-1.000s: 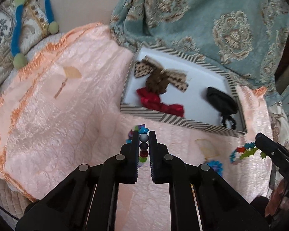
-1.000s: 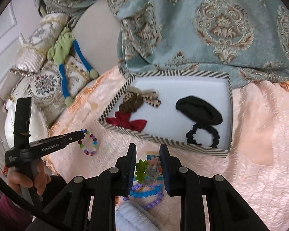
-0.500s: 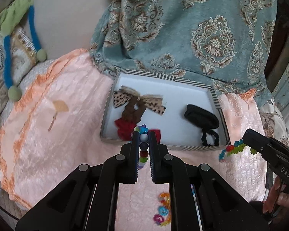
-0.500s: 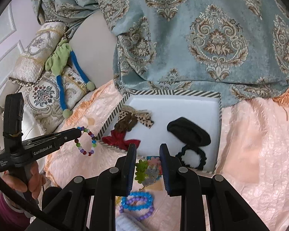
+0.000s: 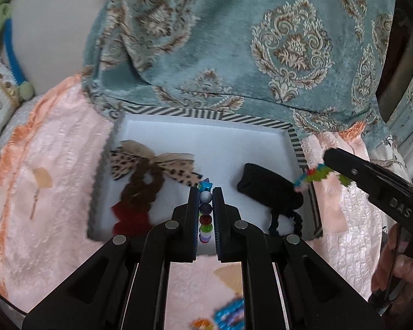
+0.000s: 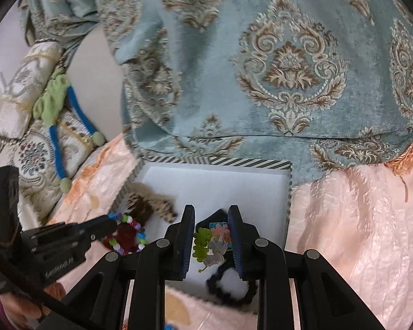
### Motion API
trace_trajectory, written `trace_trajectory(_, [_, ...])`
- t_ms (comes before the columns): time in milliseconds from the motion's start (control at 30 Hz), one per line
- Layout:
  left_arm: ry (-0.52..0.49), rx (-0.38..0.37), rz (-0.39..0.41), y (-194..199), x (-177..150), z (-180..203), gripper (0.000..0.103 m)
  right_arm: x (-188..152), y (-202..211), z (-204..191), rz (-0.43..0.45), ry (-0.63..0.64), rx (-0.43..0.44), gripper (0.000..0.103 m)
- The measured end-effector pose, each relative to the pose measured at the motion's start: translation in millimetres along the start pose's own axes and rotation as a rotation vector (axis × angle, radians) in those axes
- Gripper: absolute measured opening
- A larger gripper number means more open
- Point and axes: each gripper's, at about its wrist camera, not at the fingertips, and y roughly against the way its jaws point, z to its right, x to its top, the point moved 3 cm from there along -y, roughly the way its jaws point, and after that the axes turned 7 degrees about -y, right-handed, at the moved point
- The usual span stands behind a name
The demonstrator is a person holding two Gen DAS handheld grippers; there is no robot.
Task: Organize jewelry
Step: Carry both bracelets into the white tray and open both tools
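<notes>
Jewelry hung over the striped tray [image 5: 296, 148] on the peach bedspread [image 5: 49, 181], patterned teal cushion [image 5: 261, 44] behind. My left gripper [image 5: 206, 192] pinched a beaded bracelet [image 5: 205, 211]; my right gripper [image 6: 211, 232] clamped a flower bracelet [image 6: 213, 240].

trays 1 [image 5: 296, 144] | bracelets 2 [image 5: 205, 211] [image 6: 213, 243] | bows 2 [image 5: 151, 165] [image 5: 130, 216] | blk scrunchies 1 [image 5: 269, 189]

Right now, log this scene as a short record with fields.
surface: peach bedspread
container: striped-rim tray, white inside
in tray: leopard bow, red bow, black scrunchie
left gripper: shut on round-bead bracelet, over the tray's near edge
right gripper: shut on flower-charm bracelet, over the tray
</notes>
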Motion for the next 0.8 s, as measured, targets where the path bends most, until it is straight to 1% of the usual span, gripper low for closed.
trace_trajectory(100, [0.003, -0.013, -0.018, -16.5, 5.8, 2.9, 0.008, 7.8, -22.8, 11.8, -0.017, -0.017, -0.028, 0.024])
trace_trajectory(200, [0.012, -0.005, -0.039, -34.1, 6.7, -2.4, 0.008, 13.2, -44.2, 23.2, -0.039, -0.026, -0.058, 0.024])
trace_trajectory(333, [0.045, 0.022, -0.077, -56.2, 3.3, -22.9, 0.008, 20.6, -78.2, 36.4, -0.074, -0.018, -0.106, 0.024])
trace_trajectory(467, [0.081, 0.051, -0.101, -70.3, 1.2, -42.9, 0.008, 29.8, -105.0, 47.5, -0.09, -0.009, -0.148, 0.023])
trace_trajectory(567, [0.091, 0.057, -0.115, -78.3, -1.1, -50.7, 0.008, 34.5, -122.6, 56.6, -0.1, -0.021, -0.151, 0.023])
trace_trajectory(633, [0.088, 0.062, -0.122, -82.5, -2.2, -52.2, 0.008, 35.8, -131.7, 65.2, -0.118, -0.058, -0.147, 0.023])
trace_trajectory(733, [0.089, 0.065, -0.122, -84.1, -3.9, -52.4, 0.01, 34.6, -133.3, 70.2, -0.126, -0.09, -0.147, 0.023])
trace_trajectory(767, [0.091, 0.068, -0.12, -84.0, -4.0, -52.5, 0.011, 33.4, -130.0, 69.5, -0.117, -0.089, -0.141, 0.026])
trace_trajectory(800, [0.093, 0.068, -0.119, -83.8, -4.1, -52.4, 0.017, 32.0, -126.0, 68.3, -0.109, -0.084, -0.138, 0.035])
